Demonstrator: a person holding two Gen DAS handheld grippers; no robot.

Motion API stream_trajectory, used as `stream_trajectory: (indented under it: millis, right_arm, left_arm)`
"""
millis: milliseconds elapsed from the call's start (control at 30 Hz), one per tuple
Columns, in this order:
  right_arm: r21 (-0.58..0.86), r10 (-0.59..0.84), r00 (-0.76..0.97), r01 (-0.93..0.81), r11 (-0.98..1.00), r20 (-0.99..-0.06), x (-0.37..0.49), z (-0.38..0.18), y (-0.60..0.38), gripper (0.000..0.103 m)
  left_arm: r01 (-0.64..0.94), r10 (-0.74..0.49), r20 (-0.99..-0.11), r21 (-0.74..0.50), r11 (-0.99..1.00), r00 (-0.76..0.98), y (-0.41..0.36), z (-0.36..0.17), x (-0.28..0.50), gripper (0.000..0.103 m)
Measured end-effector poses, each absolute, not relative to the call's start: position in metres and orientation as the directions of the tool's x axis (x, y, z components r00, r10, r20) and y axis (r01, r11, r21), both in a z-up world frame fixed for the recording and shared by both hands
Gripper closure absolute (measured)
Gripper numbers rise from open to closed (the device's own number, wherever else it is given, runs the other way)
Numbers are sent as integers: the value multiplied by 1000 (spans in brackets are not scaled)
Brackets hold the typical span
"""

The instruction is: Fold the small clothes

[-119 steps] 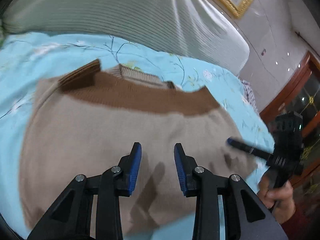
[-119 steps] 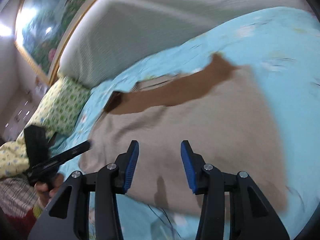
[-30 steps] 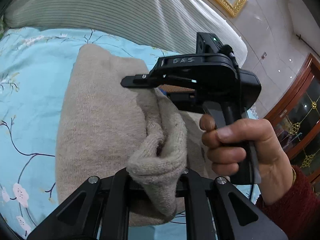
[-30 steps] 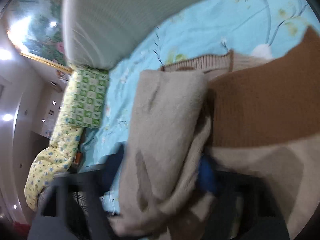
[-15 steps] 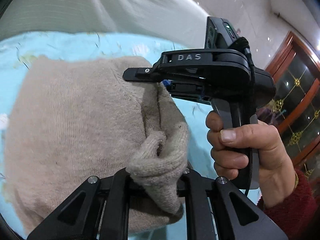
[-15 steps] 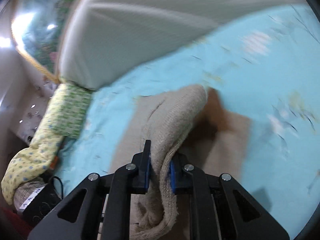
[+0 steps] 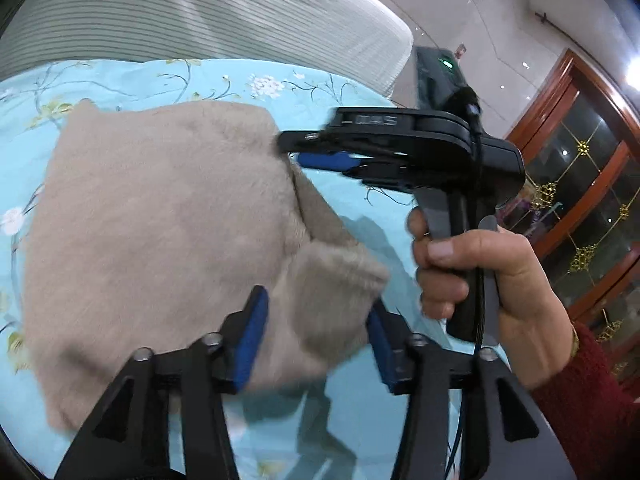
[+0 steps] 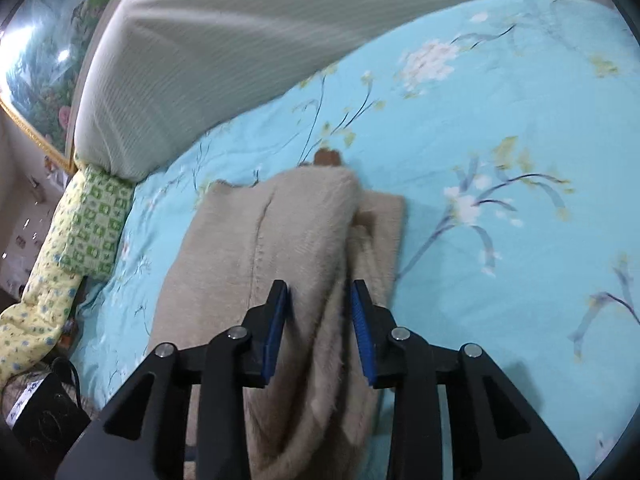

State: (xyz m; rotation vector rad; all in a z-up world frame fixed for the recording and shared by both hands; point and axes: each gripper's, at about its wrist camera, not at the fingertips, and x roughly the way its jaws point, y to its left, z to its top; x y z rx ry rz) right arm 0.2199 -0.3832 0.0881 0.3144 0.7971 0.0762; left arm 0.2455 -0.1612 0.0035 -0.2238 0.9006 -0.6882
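Observation:
A beige knitted sweater point(image 7: 160, 216) lies folded over on the light blue flowered bedsheet point(image 7: 360, 420). Its near right corner bulges up between the blue pads of my left gripper point(image 7: 318, 336), whose jaws are opening and loose around it. A hand holds my right gripper point(image 7: 316, 152) at the sweater's far right edge. In the right wrist view the sweater point(image 8: 280, 232) runs away from the right gripper point(image 8: 319, 320). Those jaws are opening too, with a raised fold slack between them. A bit of brown knit point(image 8: 328, 156) peeks out at the far end.
A grey ribbed headboard cushion point(image 7: 200, 12) borders the bed's far side. A green and yellow pillow point(image 8: 92, 224) and a black box point(image 8: 44, 412) lie off the bed's left edge. A wooden glass-door cabinet point(image 7: 580, 200) stands to the right.
Both grippers were shut on bunched sweater folds and have opened. The folds have dropped onto the bed. The sweater, earlier spread with its brown top showing, now lies folded beige side up.

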Motion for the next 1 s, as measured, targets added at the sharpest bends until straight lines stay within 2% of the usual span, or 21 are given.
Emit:
stream_trajectory:
  millis: [100, 167, 267, 333, 500, 700, 800, 1000]
  right_arm:
    - [315, 168, 736, 64, 947, -655, 196, 99, -384, 65]
    - [337, 183, 749, 57, 940, -637, 184, 102, -382, 60]
    - [347, 200, 748, 42, 937, -633, 171, 100, -375, 45]
    - [337, 198, 744, 39, 941, -638, 166, 97, -369, 30]
    - [324, 206, 723, 26, 946, -660, 161, 87, -361, 28]
    - [324, 211, 709, 26, 946, -673, 166, 83, -363, 25]
    - [331, 216, 696, 32, 943, -684, 172, 80, -365, 20]
    - [356, 232, 670, 52, 933, -705, 186, 68, -371, 18]
  left_arm:
    - [454, -635, -647, -455, 766, 422, -154, 9, 229, 42]
    - [449, -642, -644, -469, 761, 416, -145, 10, 220, 42]
    - [427, -622, -649, -459, 779, 438, -124, 12, 228, 42]
    - [399, -603, -656, -455, 796, 455, -110, 15, 239, 41]
    - [354, -582, -656, -462, 813, 480, -81, 22, 255, 39]
    - [270, -558, -645, -496, 826, 523, -50, 27, 284, 31]
    - [245, -554, -651, -508, 826, 519, -38, 23, 293, 31]
    - [183, -587, -663, -576, 796, 465, -22, 2, 334, 28]
